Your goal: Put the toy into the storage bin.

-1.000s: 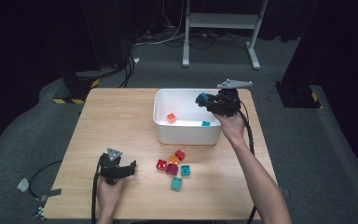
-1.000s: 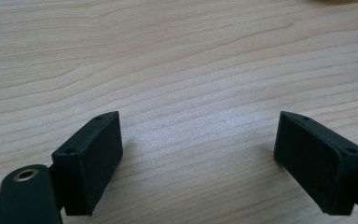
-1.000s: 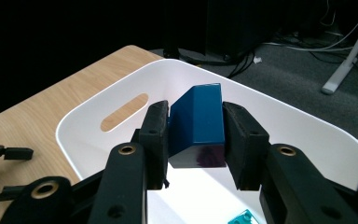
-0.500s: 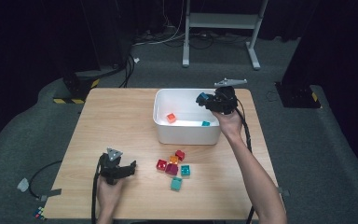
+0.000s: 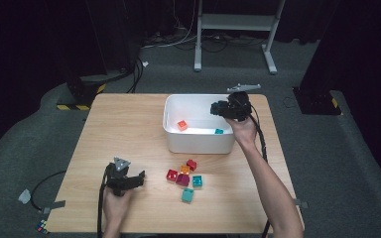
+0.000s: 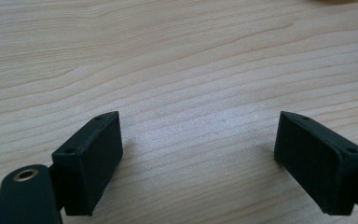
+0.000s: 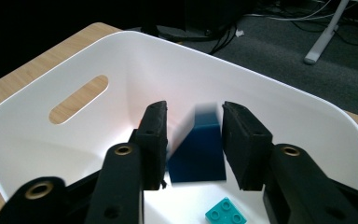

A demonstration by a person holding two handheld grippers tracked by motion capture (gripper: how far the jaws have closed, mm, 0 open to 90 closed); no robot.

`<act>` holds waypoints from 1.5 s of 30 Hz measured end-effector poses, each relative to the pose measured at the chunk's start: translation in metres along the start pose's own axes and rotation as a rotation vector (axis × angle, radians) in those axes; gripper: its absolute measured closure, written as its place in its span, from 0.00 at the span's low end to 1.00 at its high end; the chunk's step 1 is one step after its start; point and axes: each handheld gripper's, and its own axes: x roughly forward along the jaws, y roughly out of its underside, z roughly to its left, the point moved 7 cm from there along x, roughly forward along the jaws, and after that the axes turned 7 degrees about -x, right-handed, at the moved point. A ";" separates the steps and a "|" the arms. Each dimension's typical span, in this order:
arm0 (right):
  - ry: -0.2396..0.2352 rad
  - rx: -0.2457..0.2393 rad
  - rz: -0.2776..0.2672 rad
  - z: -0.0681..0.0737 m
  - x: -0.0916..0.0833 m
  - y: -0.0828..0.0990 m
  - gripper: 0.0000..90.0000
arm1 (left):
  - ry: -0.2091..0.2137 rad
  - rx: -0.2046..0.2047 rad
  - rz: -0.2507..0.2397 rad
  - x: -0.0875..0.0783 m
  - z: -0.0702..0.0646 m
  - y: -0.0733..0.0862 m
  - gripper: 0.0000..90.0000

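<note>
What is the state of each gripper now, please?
Left gripper: open, empty, over the wooden table.
Right gripper: jaws just opening; blurred dark blue plastic block between them, apparently released, above the white plastic bin.

Three cameras: one fixed above, one riding on each gripper

The high view looks forward and down on the whole tabletop (image 5: pixel 129 129) from afar. The left gripper view looks very closely at bare wood between its fingers (image 6: pixel 91 156). The right gripper view looks closely into the white bin (image 7: pixel 307 116) (which the high view (image 5: pixel 198 144) shares).
</note>
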 end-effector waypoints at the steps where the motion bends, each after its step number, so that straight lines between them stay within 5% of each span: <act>1: 0.002 0.003 -0.003 -0.001 0.000 0.000 0.66 | 0.000 0.000 0.000 0.000 0.000 0.000 0.17; 14: 0.024 -0.002 -0.067 0.006 -0.018 0.000 0.47 | 0.001 0.002 0.000 0.000 0.000 0.000 0.17; 26: -0.023 -0.023 -0.156 0.024 -0.046 0.006 0.47 | 0.001 0.003 0.001 0.000 0.000 0.000 0.17; 34: -0.036 -0.017 -0.198 0.036 -0.068 0.022 0.45 | 0.001 0.003 0.001 0.000 0.000 0.000 0.17; 45: -0.026 -0.022 -0.197 0.053 -0.073 0.054 0.40 | 0.002 0.003 0.001 0.000 0.000 0.000 0.17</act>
